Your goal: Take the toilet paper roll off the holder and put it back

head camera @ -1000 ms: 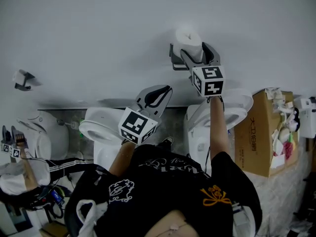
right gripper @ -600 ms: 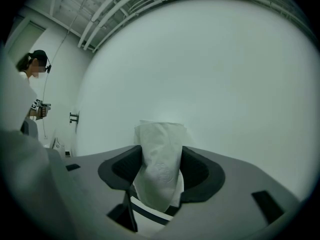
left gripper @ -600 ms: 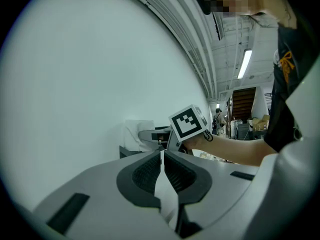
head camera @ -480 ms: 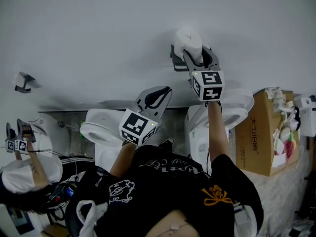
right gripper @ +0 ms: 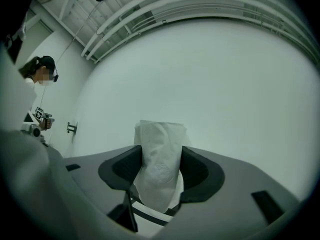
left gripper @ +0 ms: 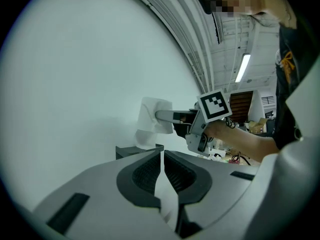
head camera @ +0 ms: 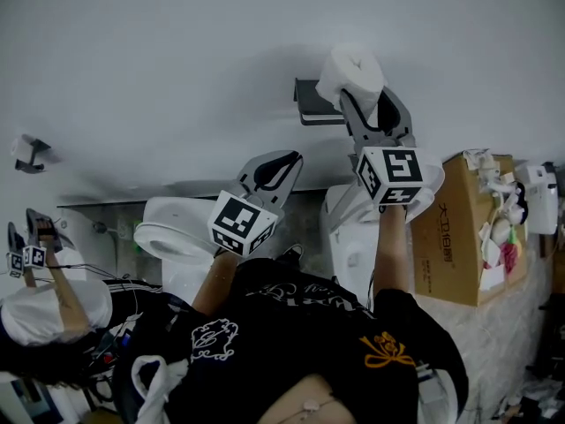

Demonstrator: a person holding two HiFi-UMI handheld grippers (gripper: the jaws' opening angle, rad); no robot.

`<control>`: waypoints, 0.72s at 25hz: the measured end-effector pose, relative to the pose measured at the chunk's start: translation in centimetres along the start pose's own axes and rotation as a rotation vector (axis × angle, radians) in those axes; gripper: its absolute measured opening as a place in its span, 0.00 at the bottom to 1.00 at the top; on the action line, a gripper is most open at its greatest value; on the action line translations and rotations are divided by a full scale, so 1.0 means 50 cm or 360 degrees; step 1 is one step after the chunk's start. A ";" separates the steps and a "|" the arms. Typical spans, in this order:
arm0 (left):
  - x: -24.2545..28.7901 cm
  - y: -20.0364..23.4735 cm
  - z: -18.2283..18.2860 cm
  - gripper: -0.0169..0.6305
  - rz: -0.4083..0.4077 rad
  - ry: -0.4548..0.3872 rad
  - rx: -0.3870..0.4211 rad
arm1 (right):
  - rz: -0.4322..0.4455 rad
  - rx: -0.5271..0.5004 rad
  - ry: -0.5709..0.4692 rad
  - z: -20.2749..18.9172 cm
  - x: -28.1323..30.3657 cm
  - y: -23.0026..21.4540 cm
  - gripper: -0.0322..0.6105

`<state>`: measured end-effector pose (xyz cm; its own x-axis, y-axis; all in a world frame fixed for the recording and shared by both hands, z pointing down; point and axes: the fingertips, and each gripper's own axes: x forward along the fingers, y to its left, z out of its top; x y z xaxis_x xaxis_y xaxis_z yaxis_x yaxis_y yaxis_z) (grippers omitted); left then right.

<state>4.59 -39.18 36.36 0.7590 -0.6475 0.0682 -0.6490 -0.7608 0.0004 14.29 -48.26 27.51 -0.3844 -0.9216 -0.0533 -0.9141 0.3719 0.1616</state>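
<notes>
The right tool (head camera: 366, 104), jaws just closed, pinches the soft white toilet paper roll (head camera: 350, 65); squeeze gently, keep clear of the dark wall holder (head camera: 313, 102). The left tool (head camera: 287, 162) is pressed together.

White toilets (head camera: 169, 228), cardboard box (head camera: 457, 237)

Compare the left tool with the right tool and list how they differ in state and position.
Load: the right tool is clamped on the toilet paper roll, its jaws having just closed on it. The left tool holds nothing, jaws together.
Position: the right tool is up beside the wall holder. The left tool sits lower and to its left in the head view.
Shared: both are grey and point toward the wall.
</notes>
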 end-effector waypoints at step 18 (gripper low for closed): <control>0.010 -0.024 -0.014 0.08 -0.0001 0.0029 -0.0012 | -0.0227 0.0137 0.0098 -0.099 -0.219 -0.037 0.43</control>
<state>5.71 -38.54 37.07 0.7582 -0.6462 0.0864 -0.6492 -0.7606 0.0081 20.83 -39.43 32.67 -0.2436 -0.9698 -0.0091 -0.9675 0.2424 0.0716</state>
